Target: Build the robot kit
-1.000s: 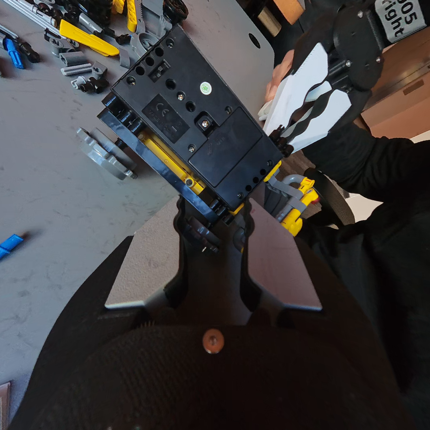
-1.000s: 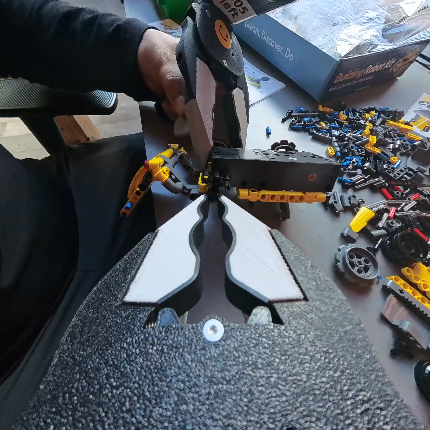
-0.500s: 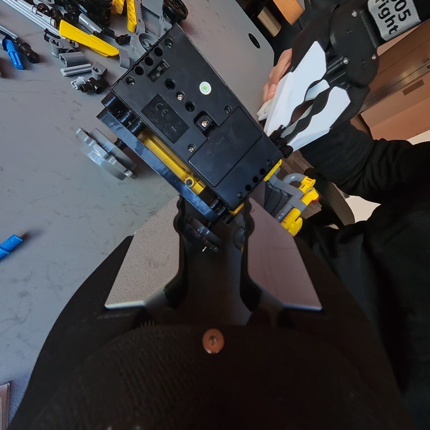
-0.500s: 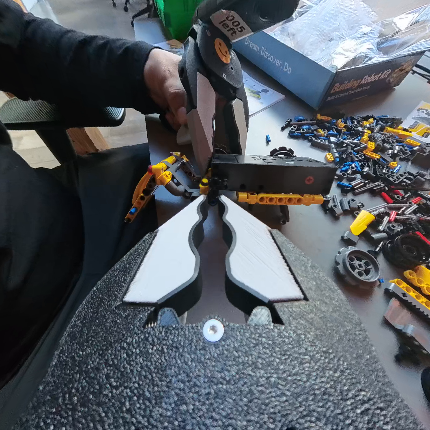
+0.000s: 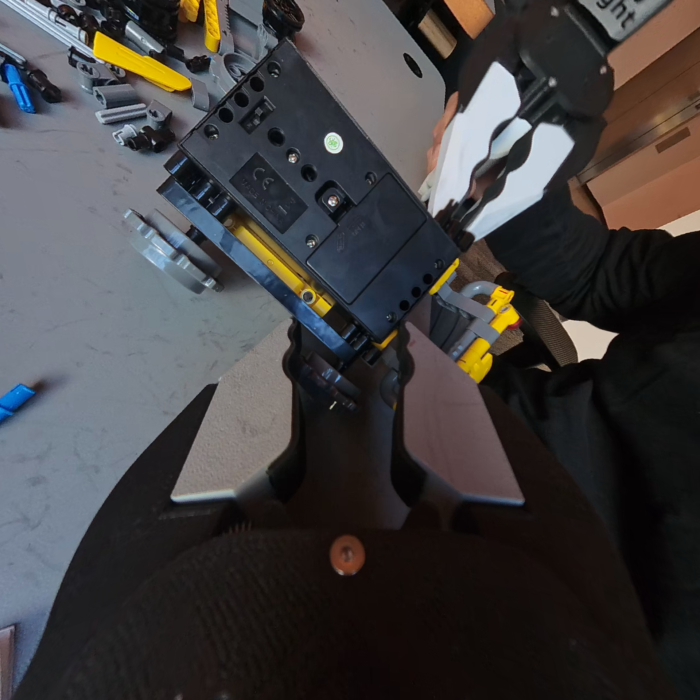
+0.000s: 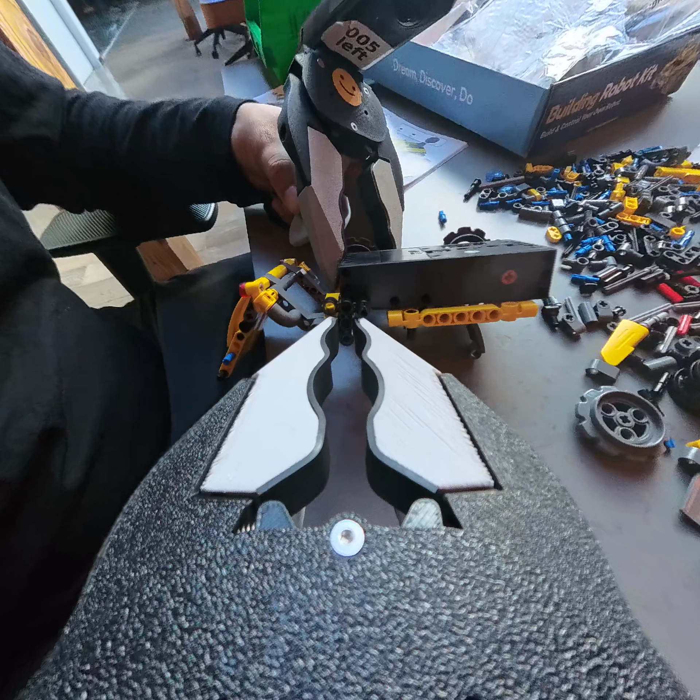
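Since the earlier frames almost nothing has moved: only the right wrist view sits slightly closer to the model, and the grips are unchanged. Left tongs point(image 5: 346, 341) are closed narrow on the near end of the black rectangular plastic motor box point(image 5: 310, 189), which carries a yellow perforated plastic beam point(image 6: 462, 316) along its lower edge and is held just above the grey surface point(image 5: 75, 341). Right tongs point(image 6: 345, 325) are closed narrow on a short black plastic pin stack point(image 6: 345, 322) at the same end of the box. A yellow and grey plastic claw arm point(image 6: 257, 307) hangs from this end, beyond the surface edge. A grey toothed plastic wheel point(image 6: 621, 422) lies to the right, near a heap of small blue, black and yellow plastic parts point(image 6: 613, 212). A blue cardboard box point(image 6: 511, 102) stands behind them.
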{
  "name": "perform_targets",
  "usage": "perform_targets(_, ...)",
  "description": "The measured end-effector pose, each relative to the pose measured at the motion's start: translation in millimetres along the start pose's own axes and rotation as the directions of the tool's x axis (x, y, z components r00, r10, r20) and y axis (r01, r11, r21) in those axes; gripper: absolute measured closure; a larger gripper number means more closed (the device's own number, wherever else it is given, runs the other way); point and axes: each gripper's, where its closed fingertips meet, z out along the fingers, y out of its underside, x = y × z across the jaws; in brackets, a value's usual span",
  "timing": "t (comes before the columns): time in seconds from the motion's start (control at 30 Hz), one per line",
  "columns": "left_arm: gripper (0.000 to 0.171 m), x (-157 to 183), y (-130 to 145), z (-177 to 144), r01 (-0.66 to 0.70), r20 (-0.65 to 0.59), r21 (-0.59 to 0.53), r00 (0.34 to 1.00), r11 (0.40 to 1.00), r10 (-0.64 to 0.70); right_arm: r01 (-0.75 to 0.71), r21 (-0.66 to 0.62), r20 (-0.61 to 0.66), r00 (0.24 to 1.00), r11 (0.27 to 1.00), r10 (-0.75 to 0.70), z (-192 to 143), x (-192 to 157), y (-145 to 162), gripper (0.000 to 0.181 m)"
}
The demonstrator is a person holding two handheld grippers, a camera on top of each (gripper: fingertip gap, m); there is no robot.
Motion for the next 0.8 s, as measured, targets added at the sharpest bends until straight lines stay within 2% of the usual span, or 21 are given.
perform_targets(0.13,0.124,0.0,0.0,0.1,-0.002,0.002,0.0,1.0,1.0,0.002,-0.066,0.018,0.037,0.997,0.998,0.065,-1.6,0.9,-6.0,0.174)
perform_targets(0.3,0.124,0.0,0.0,0.2,-0.002,0.001,-0.001,1.0,1.0,0.002,-0.035,-0.013,0.021,0.999,0.999,0.036,0.7,-1.6,-3.1,0.174)
perform_targets(0.67,0.124,-0.7,-0.9,0.8,-0.001,0.017,0.007,1.0,1.0,0.001,-0.11,-0.043,0.033,0.993,0.993,0.111,0.6,-0.5,-2.6,0.174)
perform_targets(0.8,0.124,-1.0,-1.2,1.6,-0.008,0.041,0.014,0.999,1.0,0.007,-0.114,-0.084,0.0,0.993,0.99,0.114,-0.5,0.5,-1.9,0.174)
